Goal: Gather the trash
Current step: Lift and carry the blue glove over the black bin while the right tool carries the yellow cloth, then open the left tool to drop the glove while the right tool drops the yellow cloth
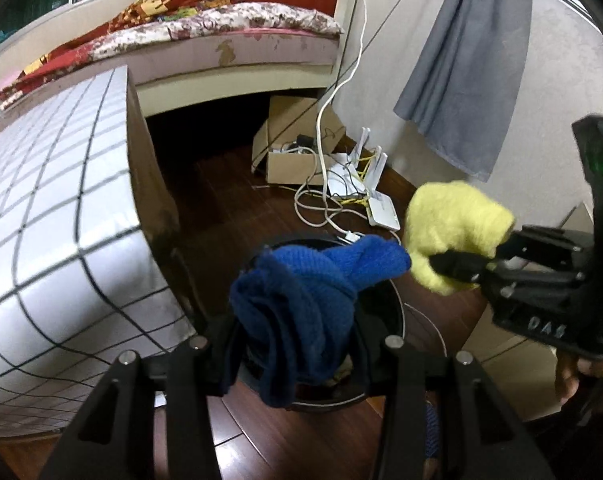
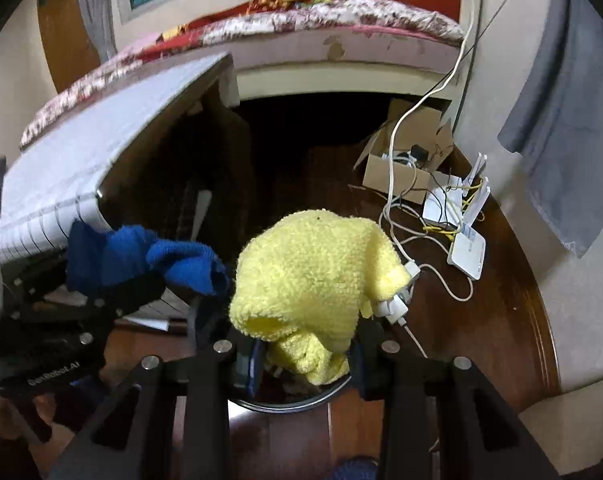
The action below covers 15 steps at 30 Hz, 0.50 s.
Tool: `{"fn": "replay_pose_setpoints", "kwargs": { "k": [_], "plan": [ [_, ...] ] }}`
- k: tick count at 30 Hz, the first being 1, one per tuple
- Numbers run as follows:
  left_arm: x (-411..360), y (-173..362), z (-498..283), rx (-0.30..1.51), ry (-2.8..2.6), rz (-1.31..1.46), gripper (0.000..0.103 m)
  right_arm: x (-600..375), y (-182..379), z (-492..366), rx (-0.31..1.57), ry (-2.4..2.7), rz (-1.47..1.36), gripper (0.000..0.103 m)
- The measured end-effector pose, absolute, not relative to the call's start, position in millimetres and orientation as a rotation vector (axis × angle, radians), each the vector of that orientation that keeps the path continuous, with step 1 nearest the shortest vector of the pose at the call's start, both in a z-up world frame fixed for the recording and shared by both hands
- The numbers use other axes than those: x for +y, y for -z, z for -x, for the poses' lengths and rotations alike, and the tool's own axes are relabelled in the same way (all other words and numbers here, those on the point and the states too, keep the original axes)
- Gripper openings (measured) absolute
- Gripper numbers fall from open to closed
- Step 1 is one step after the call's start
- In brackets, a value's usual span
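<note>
My left gripper is shut on a blue knitted cloth and holds it above a round black bin on the wooden floor. My right gripper is shut on a yellow fluffy cloth, held over the same bin. The two cloths hang side by side, almost touching. The yellow cloth and right gripper show at the right of the left wrist view. The blue cloth and left gripper show at the left of the right wrist view.
A table with a white checked cover stands close on the left. Behind are a bed, an open cardboard box, white routers with tangled cables, and a grey cloth hanging on the wall.
</note>
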<state>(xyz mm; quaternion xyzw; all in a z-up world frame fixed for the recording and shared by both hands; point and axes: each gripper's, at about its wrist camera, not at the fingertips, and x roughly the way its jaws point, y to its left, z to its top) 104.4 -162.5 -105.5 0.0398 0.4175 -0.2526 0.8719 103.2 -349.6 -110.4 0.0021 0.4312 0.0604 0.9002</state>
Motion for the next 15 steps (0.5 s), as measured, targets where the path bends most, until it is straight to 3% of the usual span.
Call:
{"fn": "replay_pose_setpoints", "kwargs": {
  "k": [10,12,13,14,15],
  "plan": [
    [-167,130,-121,0.926,0.566,-0.039,0.048,-347,146,-122,0.942,-0.178,0.01,0.037],
    [-168,139,-126,0.962,0.601,-0.009,0.062,-345,154,-125,0.943,-0.183,0.042,0.049],
    [-167,141,-127,0.971,0.588,-0.008,0.077,-346,158,-127,0.954,-0.164,0.067,0.062],
    [-165,143,-129,0.976,0.566,-0.001,0.085,-346,162,-127,0.961,-0.144,0.089,0.074],
    [-161,145,-130,0.977,0.554,0.016,0.088,-348,165,-127,0.968,-0.123,0.11,0.079]
  ]
}}
